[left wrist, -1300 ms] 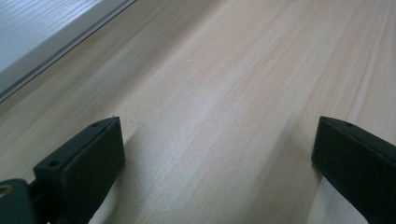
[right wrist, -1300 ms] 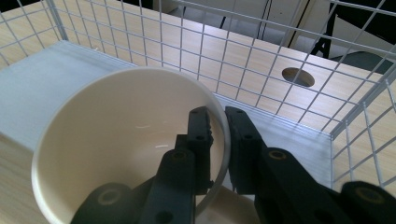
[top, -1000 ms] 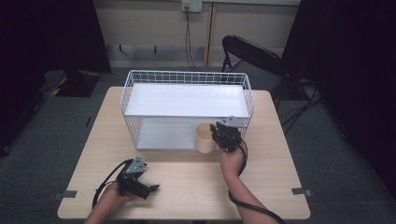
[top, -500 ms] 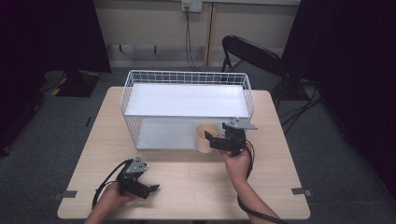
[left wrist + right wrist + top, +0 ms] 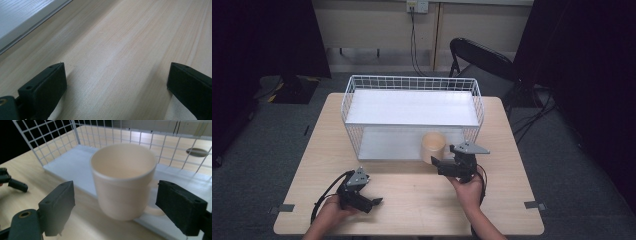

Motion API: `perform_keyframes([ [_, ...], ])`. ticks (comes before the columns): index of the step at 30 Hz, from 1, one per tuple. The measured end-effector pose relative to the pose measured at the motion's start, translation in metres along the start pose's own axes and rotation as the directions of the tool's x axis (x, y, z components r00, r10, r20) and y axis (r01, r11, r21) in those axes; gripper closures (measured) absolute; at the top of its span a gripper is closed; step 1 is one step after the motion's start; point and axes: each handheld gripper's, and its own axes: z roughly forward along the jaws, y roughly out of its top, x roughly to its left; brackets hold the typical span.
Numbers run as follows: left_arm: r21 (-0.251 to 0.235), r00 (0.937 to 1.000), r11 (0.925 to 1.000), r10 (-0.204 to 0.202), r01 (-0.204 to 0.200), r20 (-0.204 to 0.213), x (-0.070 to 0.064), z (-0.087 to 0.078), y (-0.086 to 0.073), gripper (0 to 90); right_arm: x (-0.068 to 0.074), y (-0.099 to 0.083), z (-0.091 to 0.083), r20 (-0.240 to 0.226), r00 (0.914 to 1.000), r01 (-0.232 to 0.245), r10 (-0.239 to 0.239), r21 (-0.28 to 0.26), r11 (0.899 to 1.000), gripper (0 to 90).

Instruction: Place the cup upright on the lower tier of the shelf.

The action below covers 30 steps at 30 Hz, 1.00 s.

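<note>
A cream cup [image 5: 123, 182] stands upright at the front edge of the white tray inside a wire basket [image 5: 412, 85], near the basket's right end. The right tongs [image 5: 443, 165] sit just in front of it, jaws spread wide to either side and touching nothing. The left tongs [image 5: 371, 202] rest released on the bare pale wood surface [image 5: 412, 200], well apart from the cup. Beyond the surface are grey carpet, a black chair [image 5: 482, 57] and dark curtains [image 5: 267, 35].
</note>
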Motion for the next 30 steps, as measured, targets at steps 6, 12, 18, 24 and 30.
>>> perform_keyframes([
  [6,0.000,1.0000,1.0000,0.000,0.000,0.000,0.000,0.000,0.000,2.0,0.007,-0.010,0.010,0.027,0.9994,0.019,-0.020,0.033,0.999,14.5],
  [12,0.000,1.0000,1.0000,0.000,0.000,0.000,0.000,0.000,0.000,2.1,0.004,-0.007,0.018,0.060,0.9980,0.016,-0.019,0.048,0.999,14.6],
  [18,0.000,1.0000,1.0000,0.000,0.000,0.000,0.000,0.000,0.000,2.0,0.003,-0.005,0.022,0.070,0.9975,0.009,-0.012,0.053,0.999,15.1],
  [24,0.000,1.0000,1.0000,0.000,0.000,0.000,0.000,0.000,0.000,2.0,0.002,-0.004,0.028,0.086,0.9962,0.008,-0.014,0.070,0.998,17.8],
  [30,0.000,1.0000,1.0000,0.000,0.000,0.000,0.000,0.000,0.000,2.0,0.000,-0.003,0.034,0.109,0.9939,0.010,-0.019,0.088,0.996,21.3],
])
